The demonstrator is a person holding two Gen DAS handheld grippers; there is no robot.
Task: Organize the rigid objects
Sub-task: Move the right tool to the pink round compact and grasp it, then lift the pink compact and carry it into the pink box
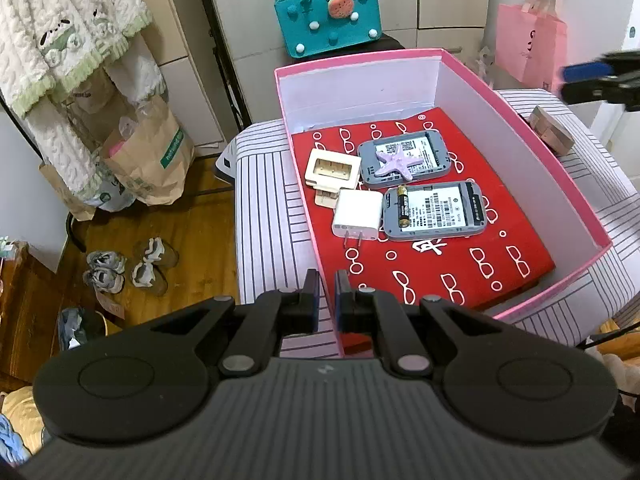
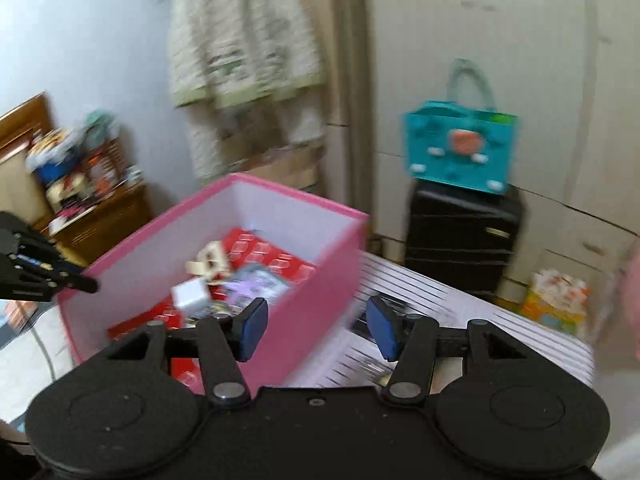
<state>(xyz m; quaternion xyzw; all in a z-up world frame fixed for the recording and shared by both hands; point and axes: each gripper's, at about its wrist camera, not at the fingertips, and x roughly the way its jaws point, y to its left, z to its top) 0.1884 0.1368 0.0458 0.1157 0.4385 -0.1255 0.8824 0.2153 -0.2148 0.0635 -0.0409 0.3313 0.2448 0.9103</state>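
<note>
A pink box (image 1: 520, 128) stands on a striped table (image 1: 264, 216). On its red floor lie two grey devices (image 1: 434, 210), a purple starfish (image 1: 396, 160), a battery (image 1: 402, 205), a white plug adapter (image 1: 358, 214) and a cream wooden piece (image 1: 332, 168). My left gripper (image 1: 327, 294) is shut on the box's near-left wall. A wooden block (image 1: 550, 130) lies on the table outside the box's right wall. My right gripper (image 2: 316, 330) is open and empty above the table beside the box (image 2: 304, 292). It also shows at the right edge of the left wrist view (image 1: 592, 80).
A teal bag (image 1: 328, 20) sits on a black case behind the table. A pink bag (image 1: 532, 44) hangs at the back right. Paper bags (image 1: 148, 152) and shoes (image 1: 128, 266) are on the wooden floor to the left. The right wrist view is motion-blurred.
</note>
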